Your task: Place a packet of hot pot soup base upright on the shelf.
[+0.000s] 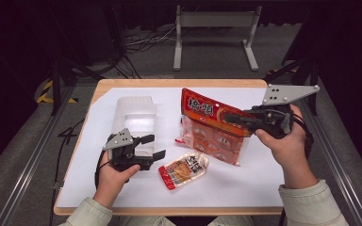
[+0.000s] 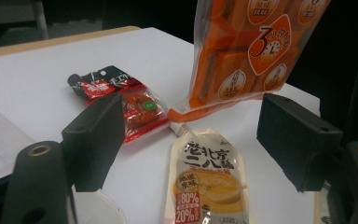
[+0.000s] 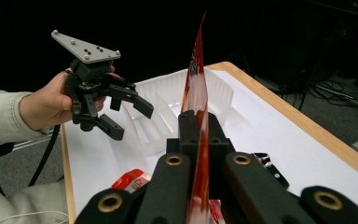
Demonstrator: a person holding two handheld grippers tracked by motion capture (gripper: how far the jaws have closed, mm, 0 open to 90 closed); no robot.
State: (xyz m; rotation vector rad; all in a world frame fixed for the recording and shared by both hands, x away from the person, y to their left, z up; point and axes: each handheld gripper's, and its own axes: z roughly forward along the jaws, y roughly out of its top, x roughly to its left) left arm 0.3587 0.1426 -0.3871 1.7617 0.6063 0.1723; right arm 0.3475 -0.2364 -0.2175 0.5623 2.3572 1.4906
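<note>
Two black jaws of the left gripper [image 2: 186, 140] are seen standing wide apart, with nothing pressed between them. Between them, near the bottom, a pale sauce pouch [image 2: 207, 179] lies flat on the white tabletop [image 2: 42, 65]. Just beyond its top end, the lower corner of an orange bag [image 2: 242, 60] is held upright above the tabletop. A small black and red packet [image 2: 121, 95] lies beside the left jaw, partly hidden by it.

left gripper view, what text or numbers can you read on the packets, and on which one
"3": in the clock badge on the orange bag; its other print is too small to read.
"老北京" and "二八酱", then "80%" and "20%": on the pale sauce pouch.
White characters on the small black and red packet: too blurred to read.
</note>
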